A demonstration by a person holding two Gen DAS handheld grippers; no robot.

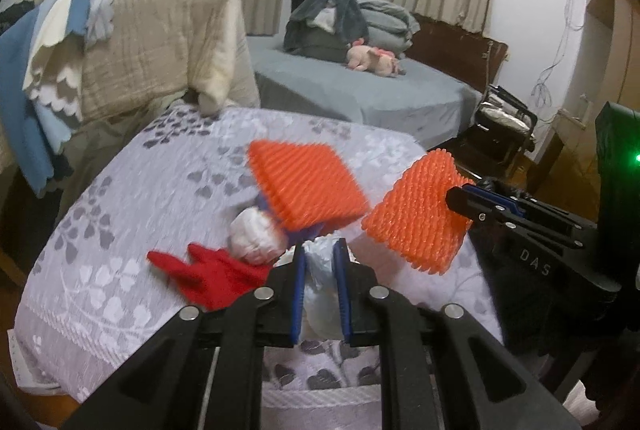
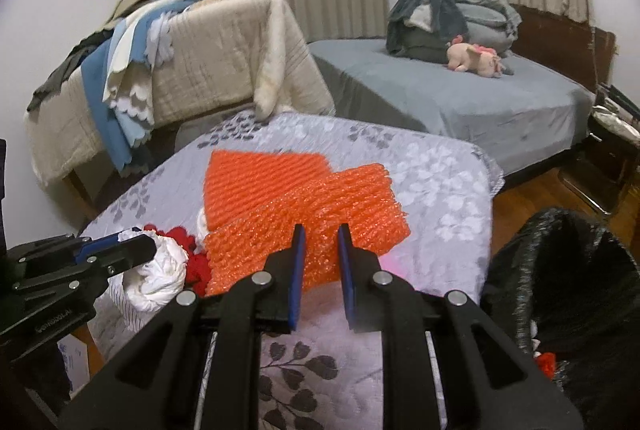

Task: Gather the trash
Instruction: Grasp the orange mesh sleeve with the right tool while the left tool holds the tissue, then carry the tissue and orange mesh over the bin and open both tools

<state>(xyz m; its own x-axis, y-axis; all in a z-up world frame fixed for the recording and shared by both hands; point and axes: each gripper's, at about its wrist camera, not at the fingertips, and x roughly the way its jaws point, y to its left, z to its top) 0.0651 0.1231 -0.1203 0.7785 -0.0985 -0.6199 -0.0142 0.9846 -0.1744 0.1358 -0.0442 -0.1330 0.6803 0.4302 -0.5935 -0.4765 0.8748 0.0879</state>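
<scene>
My left gripper [image 1: 320,250] is shut on a white crumpled wad [image 1: 320,270], held a little above the floral tablecloth [image 1: 120,230]. In the right wrist view that gripper [image 2: 148,248] comes in from the left with the wad [image 2: 160,278] hanging from it. My right gripper [image 2: 320,234] is shut on the edge of an orange foam net [image 2: 320,214]; in the left wrist view this gripper [image 1: 456,196] holds the net [image 1: 416,218] in the air. A second orange net [image 1: 308,186] [image 2: 260,178] is just behind. A red scrap [image 1: 212,274] lies beside the wad.
A black trash bag [image 2: 560,270] gapes open to the right of the table. A chair draped in blankets [image 1: 160,50] stands behind the table, and a grey bed [image 2: 460,90] with a pink plush toy [image 2: 476,60] lies farther back. The wooden floor [image 2: 532,190] shows beside the bag.
</scene>
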